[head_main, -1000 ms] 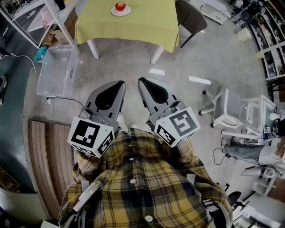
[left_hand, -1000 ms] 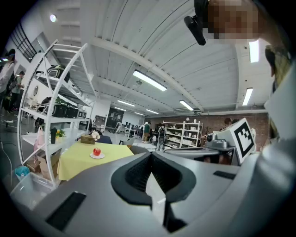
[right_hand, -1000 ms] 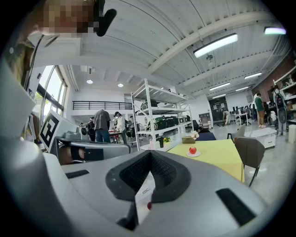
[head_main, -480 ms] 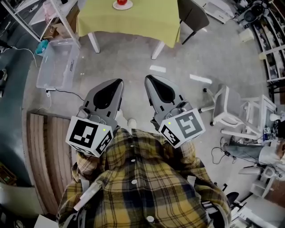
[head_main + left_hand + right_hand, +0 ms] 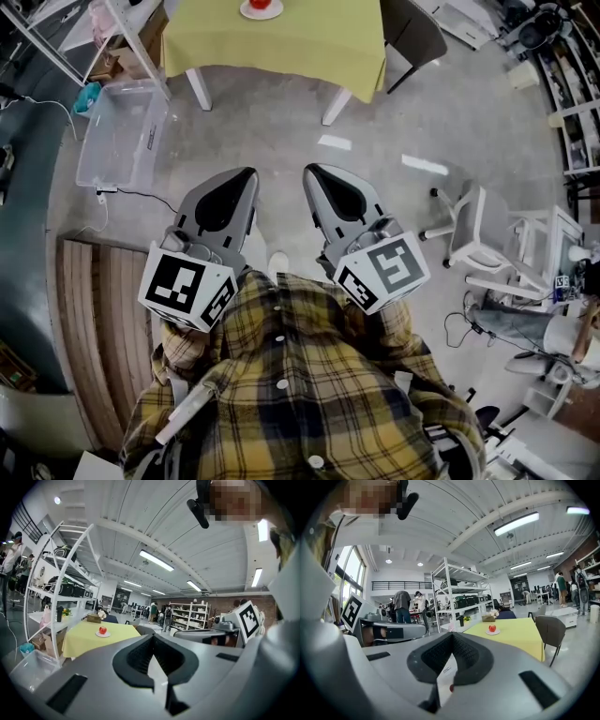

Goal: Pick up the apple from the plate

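Observation:
A red apple (image 5: 261, 5) sits on a small white plate (image 5: 262, 13) on a yellow-clothed table (image 5: 281, 42), at the top edge of the head view. Both grippers are held side by side in front of a plaid shirt, far short of the table. My left gripper (image 5: 248, 176) is shut and holds nothing. My right gripper (image 5: 309, 172) is likewise shut and holds nothing. From the left gripper (image 5: 152, 637) the apple (image 5: 102, 630) shows small and far off to the left. From the right gripper (image 5: 452, 635) the apple (image 5: 492, 628) lies ahead to the right.
A clear plastic bin (image 5: 122, 141) stands on the floor left of the table, beside a white shelving rack (image 5: 112, 28). A dark chair (image 5: 412, 33) is at the table's right end. A white office chair (image 5: 478, 234) stands to the right. People stand in the background.
The table and apple have slid up to the top edge of the head view. The right gripper has shifted slightly right. Both grippers stay shut.

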Demonstrator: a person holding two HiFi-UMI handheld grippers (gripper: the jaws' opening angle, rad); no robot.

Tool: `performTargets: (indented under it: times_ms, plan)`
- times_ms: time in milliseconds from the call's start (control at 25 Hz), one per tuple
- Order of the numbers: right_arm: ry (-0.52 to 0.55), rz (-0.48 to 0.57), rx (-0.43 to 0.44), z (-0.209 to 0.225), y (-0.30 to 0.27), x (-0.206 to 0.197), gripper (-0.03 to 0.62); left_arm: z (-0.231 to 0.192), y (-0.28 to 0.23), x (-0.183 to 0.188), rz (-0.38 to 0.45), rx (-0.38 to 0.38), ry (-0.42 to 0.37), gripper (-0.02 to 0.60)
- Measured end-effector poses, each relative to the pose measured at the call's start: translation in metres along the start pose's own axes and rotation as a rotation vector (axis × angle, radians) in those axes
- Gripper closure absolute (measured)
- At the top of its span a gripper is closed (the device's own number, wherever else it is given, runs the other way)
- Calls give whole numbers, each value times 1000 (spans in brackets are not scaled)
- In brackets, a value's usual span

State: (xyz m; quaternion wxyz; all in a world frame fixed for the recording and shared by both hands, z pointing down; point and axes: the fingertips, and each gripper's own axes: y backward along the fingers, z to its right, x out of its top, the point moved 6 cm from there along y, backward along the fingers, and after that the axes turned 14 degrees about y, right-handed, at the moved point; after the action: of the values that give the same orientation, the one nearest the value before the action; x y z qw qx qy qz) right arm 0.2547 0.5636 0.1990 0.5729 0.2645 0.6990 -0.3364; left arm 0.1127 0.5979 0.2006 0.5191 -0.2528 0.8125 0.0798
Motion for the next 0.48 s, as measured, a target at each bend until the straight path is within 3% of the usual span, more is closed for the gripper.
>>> performTargets:
  times_ms: [480]
  plan:
    - [3, 0, -48, 54, -144, 21, 600, -112, -88, 77, -28, -75, -35, 575]
